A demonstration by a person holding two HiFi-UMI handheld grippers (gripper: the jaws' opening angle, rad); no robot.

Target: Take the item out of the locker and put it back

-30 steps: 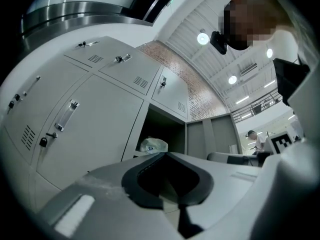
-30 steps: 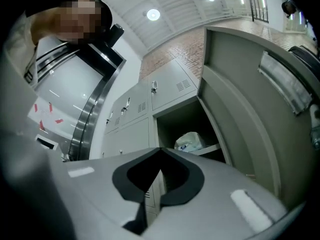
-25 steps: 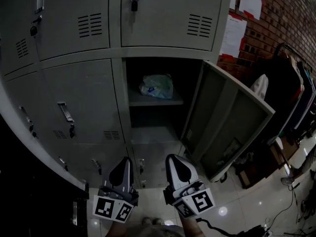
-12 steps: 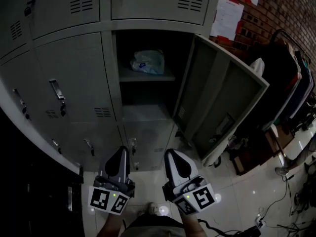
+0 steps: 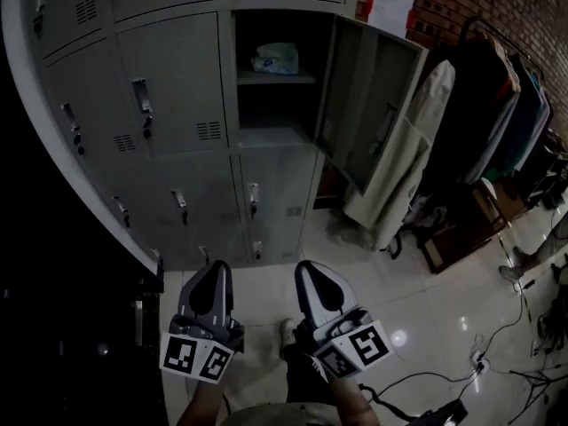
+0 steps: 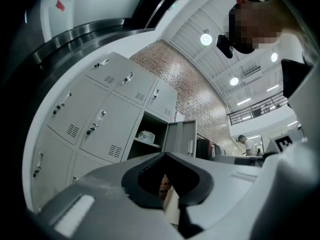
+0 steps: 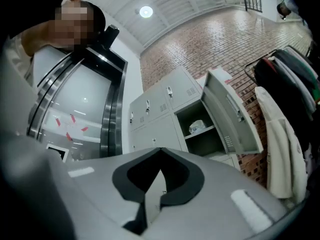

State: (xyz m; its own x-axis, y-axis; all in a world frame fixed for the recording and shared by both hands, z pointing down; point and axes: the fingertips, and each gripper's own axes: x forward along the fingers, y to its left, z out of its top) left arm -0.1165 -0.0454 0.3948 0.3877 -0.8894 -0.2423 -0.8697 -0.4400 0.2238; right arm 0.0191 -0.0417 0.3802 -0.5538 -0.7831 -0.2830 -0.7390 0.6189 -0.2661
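A pale plastic bag lies on the upper shelf of the open locker, whose door swings out to the right. Both grippers hang low near the floor, well back from the lockers. My left gripper is shut and holds nothing. My right gripper is also shut and empty. The left gripper view shows its tips meeting below the distant bag. In the right gripper view the closed gripper points up toward the bag and door.
Grey lockers with shut doors surround the open one. A light coat and dark clothes on a rack hang to the right. Papers are pinned on the brick wall. Cables lie on the tiled floor. A dark column stands left.
The head view has backed away from the lockers, so the open locker and bag sit higher and smaller. Both grippers stay shut and low in the picture.
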